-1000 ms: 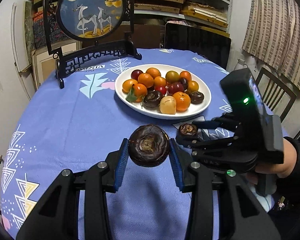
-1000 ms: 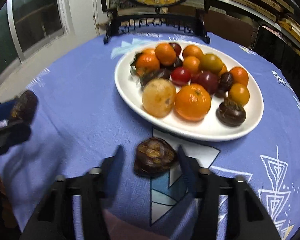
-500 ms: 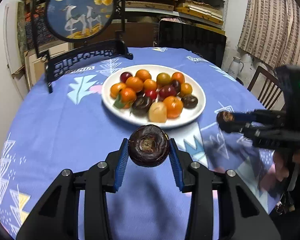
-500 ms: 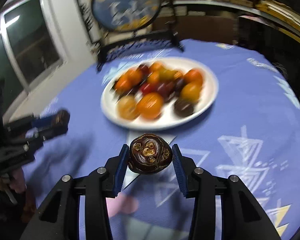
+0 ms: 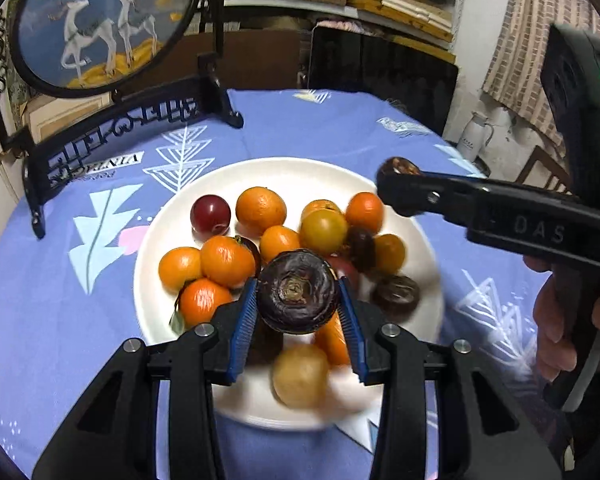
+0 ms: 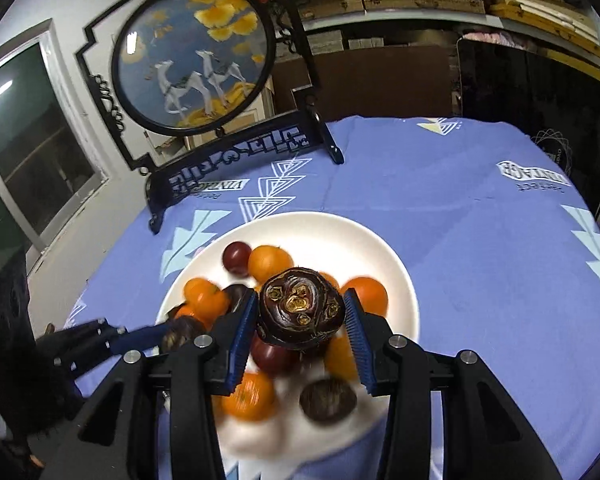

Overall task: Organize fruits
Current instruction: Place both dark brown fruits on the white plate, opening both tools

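Above the white plate (image 5: 152, 280), each hand-held gripper (image 5: 298, 300) (image 6: 300, 312) clamps a dark purple fruit (image 5: 298, 292) (image 6: 300, 308).

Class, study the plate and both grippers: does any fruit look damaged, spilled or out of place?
Nothing has spilled. The odd ones are the two dark, wrinkled, shrivelled fruits: one in the left gripper, one in the right gripper, both over the white plate of smooth oranges.

Cloth-covered table (image 6: 480, 248): plate (image 6: 400, 272), ornamental screen (image 6: 192, 64).
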Action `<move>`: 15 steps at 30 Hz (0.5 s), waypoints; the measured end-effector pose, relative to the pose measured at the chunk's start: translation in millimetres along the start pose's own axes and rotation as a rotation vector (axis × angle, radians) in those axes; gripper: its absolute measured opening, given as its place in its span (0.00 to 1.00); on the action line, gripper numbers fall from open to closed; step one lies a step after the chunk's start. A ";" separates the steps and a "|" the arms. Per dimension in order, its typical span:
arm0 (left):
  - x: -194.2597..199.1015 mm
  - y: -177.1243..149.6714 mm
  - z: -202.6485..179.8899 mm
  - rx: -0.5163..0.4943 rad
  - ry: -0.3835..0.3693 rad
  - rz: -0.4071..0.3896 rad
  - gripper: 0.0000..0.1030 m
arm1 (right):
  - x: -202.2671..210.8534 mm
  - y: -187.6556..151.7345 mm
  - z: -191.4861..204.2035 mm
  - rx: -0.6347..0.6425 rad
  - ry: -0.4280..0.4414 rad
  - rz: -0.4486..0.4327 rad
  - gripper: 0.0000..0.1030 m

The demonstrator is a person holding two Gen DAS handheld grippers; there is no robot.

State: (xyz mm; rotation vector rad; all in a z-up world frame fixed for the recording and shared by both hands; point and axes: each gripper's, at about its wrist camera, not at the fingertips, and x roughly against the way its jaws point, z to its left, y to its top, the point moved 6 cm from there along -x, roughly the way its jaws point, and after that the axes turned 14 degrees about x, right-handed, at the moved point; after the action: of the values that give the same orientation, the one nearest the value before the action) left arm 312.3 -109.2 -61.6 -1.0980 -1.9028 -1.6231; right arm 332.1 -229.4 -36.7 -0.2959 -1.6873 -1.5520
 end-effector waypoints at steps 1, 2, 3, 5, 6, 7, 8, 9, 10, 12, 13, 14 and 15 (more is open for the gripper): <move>-7.1 0.4 2.5 0.005 0.003 0.011 0.38 | -11.6 2.8 -0.9 -0.004 0.008 0.009 0.43; -11.6 1.2 3.7 0.013 0.001 0.018 0.38 | -16.9 4.5 -1.5 -0.006 0.011 0.009 0.43; -13.5 1.5 5.3 0.019 -0.001 0.019 0.40 | -21.5 6.3 -2.5 -0.007 0.001 0.004 0.49; -9.5 2.4 7.1 0.026 -0.002 0.000 0.63 | -23.5 7.0 -2.0 -0.013 0.006 -0.012 0.54; -4.2 2.4 7.8 0.026 0.001 -0.018 0.68 | -22.2 5.8 -0.5 -0.011 0.012 -0.016 0.54; 4.8 2.4 6.6 0.014 0.006 -0.050 0.72 | -20.0 3.3 1.4 -0.007 0.015 -0.017 0.54; 11.6 1.4 4.7 0.000 0.010 -0.067 0.73 | -17.0 0.6 2.7 -0.006 0.018 -0.020 0.54; 18.7 -1.3 3.1 -0.009 0.010 -0.078 0.75 | -14.0 -1.9 4.0 -0.005 0.022 -0.021 0.54; 26.3 -4.5 2.1 -0.013 0.012 -0.088 0.80 | -8.2 -6.6 5.8 -0.003 0.024 -0.021 0.54; 39.0 -12.0 1.8 -0.024 0.023 -0.107 0.86 | 5.1 -17.3 9.4 0.003 0.028 -0.025 0.56; 47.8 -19.8 1.5 -0.040 0.036 -0.118 0.86 | 10.7 -21.9 11.0 0.005 0.028 -0.026 0.58; 54.1 -26.2 1.4 -0.048 0.045 -0.122 0.87 | 21.1 -30.9 14.1 0.004 0.026 -0.028 0.66; 59.8 -31.4 2.3 -0.049 0.049 -0.124 0.89 | 28.7 -37.9 15.9 0.005 0.020 -0.028 0.75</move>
State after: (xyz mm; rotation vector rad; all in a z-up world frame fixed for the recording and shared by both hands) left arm 252.1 -89.4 -38.0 -0.9673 -1.9436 -1.7550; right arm 282.5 -232.8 -43.4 -0.2546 -1.6862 -1.5663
